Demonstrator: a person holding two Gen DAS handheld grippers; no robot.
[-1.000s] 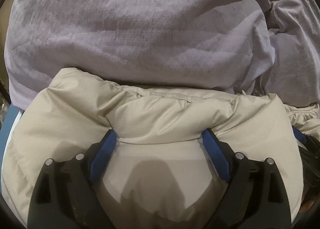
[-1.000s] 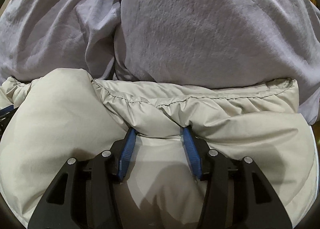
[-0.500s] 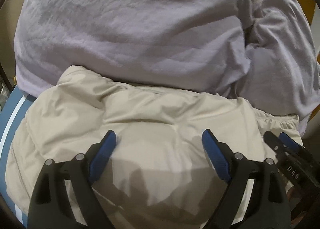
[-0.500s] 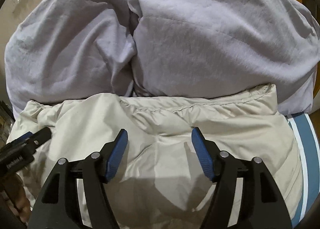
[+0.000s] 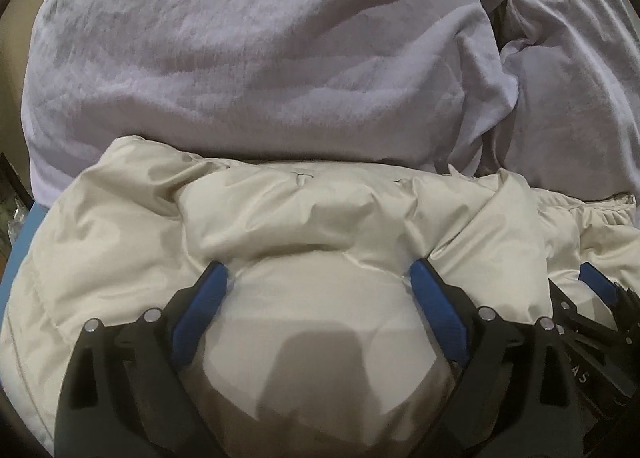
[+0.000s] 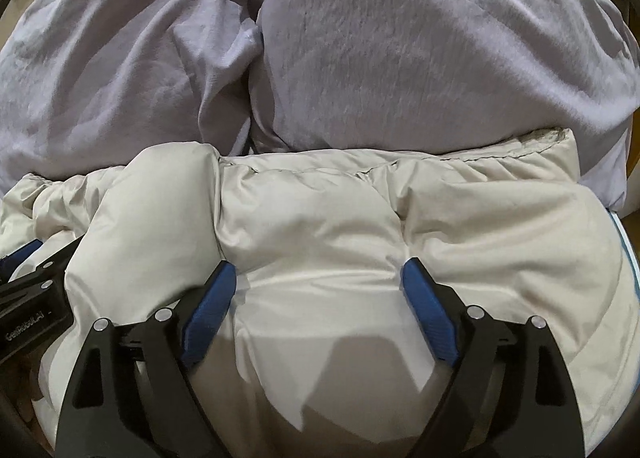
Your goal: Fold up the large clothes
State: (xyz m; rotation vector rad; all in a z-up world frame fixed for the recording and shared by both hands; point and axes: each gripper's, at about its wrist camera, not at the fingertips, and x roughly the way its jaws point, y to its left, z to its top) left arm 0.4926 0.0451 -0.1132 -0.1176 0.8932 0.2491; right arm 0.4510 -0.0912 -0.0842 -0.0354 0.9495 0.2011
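A cream puffy jacket (image 5: 304, 214) lies folded on the bed and fills the lower half of both views (image 6: 312, 226). My left gripper (image 5: 318, 278) is open, its blue fingertips pressed down into the jacket with fabric bulging between them. My right gripper (image 6: 318, 278) is open too and presses into the jacket the same way. The right gripper shows at the right edge of the left wrist view (image 5: 596, 298); the left gripper shows at the left edge of the right wrist view (image 6: 28, 282).
A rumpled lilac duvet (image 5: 256, 50) is heaped right behind the jacket, touching its far edge (image 6: 420, 46). A blue striped sheet (image 5: 24, 242) shows at the left, and at the right of the right wrist view (image 6: 626, 242).
Both grippers came down from just above the jacket and now press into it again. The right gripper's jaws stand wider than one second ago.
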